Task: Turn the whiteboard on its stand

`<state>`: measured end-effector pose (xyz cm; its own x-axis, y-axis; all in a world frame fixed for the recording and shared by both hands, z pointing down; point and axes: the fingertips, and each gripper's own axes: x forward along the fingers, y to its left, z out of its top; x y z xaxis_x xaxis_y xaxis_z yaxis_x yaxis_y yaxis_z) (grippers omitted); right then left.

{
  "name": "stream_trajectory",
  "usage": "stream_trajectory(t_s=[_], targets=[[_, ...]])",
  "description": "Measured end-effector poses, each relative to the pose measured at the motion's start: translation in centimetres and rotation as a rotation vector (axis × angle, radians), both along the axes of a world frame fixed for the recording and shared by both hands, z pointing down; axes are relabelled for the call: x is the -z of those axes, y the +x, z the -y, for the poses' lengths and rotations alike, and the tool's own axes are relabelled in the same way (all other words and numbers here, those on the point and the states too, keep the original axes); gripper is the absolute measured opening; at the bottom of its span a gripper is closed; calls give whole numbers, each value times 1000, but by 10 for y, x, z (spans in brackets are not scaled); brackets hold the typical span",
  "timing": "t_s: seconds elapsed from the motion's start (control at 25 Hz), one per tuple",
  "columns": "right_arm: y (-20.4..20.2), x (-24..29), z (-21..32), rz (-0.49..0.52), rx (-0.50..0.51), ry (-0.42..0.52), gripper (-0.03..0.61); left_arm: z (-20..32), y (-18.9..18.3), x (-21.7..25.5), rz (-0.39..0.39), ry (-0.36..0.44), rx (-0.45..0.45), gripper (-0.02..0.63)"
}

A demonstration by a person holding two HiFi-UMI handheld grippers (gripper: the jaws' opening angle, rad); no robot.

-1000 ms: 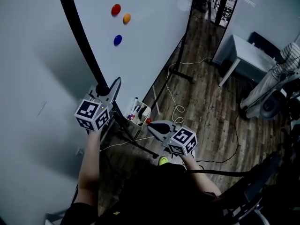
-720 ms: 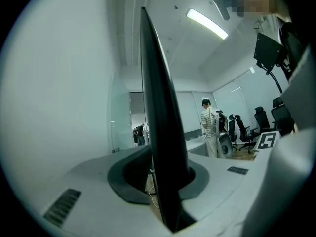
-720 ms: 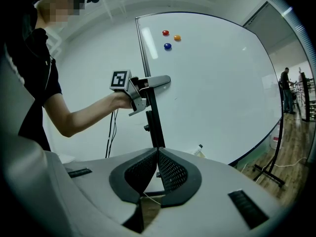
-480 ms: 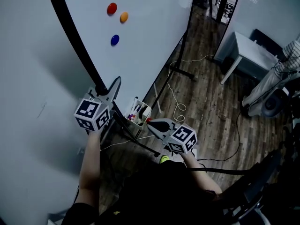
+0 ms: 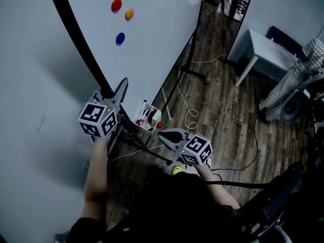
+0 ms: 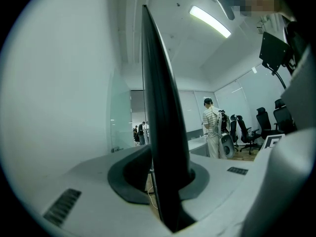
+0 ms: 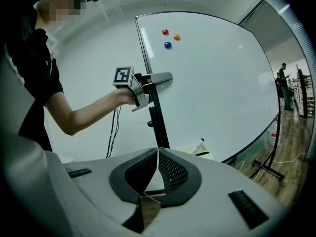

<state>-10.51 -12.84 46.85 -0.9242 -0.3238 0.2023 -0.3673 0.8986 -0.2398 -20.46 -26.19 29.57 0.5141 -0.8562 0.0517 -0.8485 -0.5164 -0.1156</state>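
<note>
Left tool (image 5: pixel 120 89): clamped on black frame edge (image 5: pixel 76 34) of whiteboard (image 5: pixel 152 54). Edge seated deep between the pads, seen end-on in left gripper view; jaws narrow, kept apart only by the frame's thickness. Held about level, partway up the upright edge.

Right tool (image 5: pixel 164 134): jaws together, pads meeting at the tips, nothing between them. Held low, tilted slightly down, facing the board's lower part. Near the board but touching nothing.

Whiteboard: upright on its stand (image 5: pixel 195 75) on wooden floor (image 5: pixel 228 115), beside pale wall (image 5: pixel 30 85). Near vertical edge in left tool's grip; white face to the right of that edge in head view.

On the face, high up: red magnet (image 5: pixel 116 4), orange magnet (image 5: pixel 129 13) just beside it, blue magnet (image 5: pixel 120 38) below both.

At board's lower edge: small open box (image 5: pixel 148 118) with markers, between the two tools in head view.

On floor: pale cable (image 5: pixel 191 116) looping past the stand's foot.
</note>
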Motion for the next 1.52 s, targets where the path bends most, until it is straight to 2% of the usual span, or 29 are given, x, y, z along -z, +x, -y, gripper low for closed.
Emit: stream_trajectory(t_s=[0.76, 0.88, 1.12, 1.52], targets=[[35, -32, -19, -30, -30, 20, 26, 1, -4, -22, -44, 19, 37, 71], [46, -36, 0, -35, -37, 13, 26, 28, 1, -27, -49, 9, 45, 69], [92, -21, 63, -22, -68, 1, 26, 111, 38, -13, -60, -14, 41, 66], [118, -27, 62, -29, -90, -7, 26, 137, 42, -13, -83, -18, 63, 63]])
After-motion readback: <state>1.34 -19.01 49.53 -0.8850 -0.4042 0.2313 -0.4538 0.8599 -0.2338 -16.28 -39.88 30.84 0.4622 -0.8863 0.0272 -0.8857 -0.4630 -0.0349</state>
